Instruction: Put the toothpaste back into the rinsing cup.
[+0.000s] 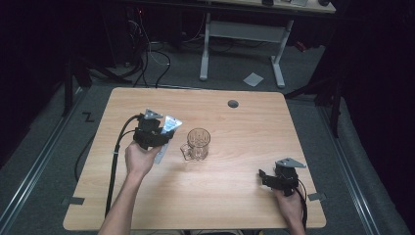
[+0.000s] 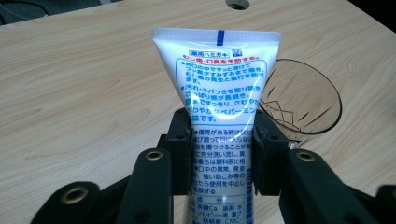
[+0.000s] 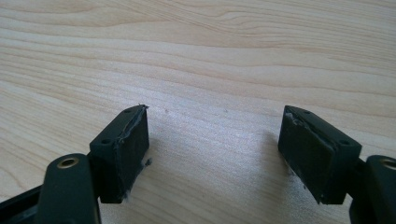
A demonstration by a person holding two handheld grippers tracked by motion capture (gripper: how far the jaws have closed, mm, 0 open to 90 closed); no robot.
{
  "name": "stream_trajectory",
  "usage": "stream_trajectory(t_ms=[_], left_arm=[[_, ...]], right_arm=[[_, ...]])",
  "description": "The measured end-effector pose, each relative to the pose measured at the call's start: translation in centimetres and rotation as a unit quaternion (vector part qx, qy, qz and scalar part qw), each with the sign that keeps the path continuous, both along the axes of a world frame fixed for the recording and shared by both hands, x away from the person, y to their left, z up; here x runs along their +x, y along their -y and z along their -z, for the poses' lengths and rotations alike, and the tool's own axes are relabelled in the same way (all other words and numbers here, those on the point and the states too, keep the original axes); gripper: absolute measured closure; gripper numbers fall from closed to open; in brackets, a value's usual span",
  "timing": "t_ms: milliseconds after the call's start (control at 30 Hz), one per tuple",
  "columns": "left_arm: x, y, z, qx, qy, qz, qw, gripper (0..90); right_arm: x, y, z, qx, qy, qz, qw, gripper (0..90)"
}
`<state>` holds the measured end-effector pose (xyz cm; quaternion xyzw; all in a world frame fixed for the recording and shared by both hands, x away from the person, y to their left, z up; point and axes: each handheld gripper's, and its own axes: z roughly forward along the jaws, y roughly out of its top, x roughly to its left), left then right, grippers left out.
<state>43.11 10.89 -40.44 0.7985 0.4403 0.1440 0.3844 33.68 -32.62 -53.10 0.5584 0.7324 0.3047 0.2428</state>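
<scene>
Left gripper (image 1: 157,138) clamps a toothpaste tube (image 2: 219,102) just beside a glass mug (image 1: 196,145); its own view reveals Japanese print; right gripper (image 3: 215,154) gapes over bare table (image 1: 235,196)

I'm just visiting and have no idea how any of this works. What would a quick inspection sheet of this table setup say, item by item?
Surface: wooden table, bare apart from one glass; round hole near the far edge.
Job's things: white toothpaste tube with blue print, crimped end pointing away from the hand; clear glass mug upright, just right of the tube.
Clutter: nothing seen on the table.
Grippers: left gripper clamps the tube's middle; right gripper has jaws wide apart, holding nothing, low over the table's near right corner.
Cables: black cable trails from the left gripper off the near edge.
Surroundings: dark room, white desk frame, loose wires and a paper scrap on grey floor.
</scene>
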Motion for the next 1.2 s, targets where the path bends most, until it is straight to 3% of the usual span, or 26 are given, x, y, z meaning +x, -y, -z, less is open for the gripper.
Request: stream_trajectory(t_ms=[333,433,867,1200], left_arm=[[0.1,0.3,-1.5,-0.015,0.009,0.009,0.9998,65.7],[0.0,0.5,-2.1,-0.038,0.011,0.015,0.9991,65.7],[0.0,2.8,-3.3,-0.027,0.025,0.039,0.9986,65.7],[0.3,4.8,-4.0,-0.030,0.035,0.059,0.9972,65.5]], right_arm=[[0.0,0.0,0.0,0.000,0.000,0.000,1.0000,24.5],[0.0,0.0,0.0,0.000,0.000,0.000,1.0000,24.5],[0.0,0.0,0.0,-0.001,0.000,0.000,1.0000,24.5],[0.0,0.0,0.0,-0.001,0.001,0.000,1.0000,24.5]])
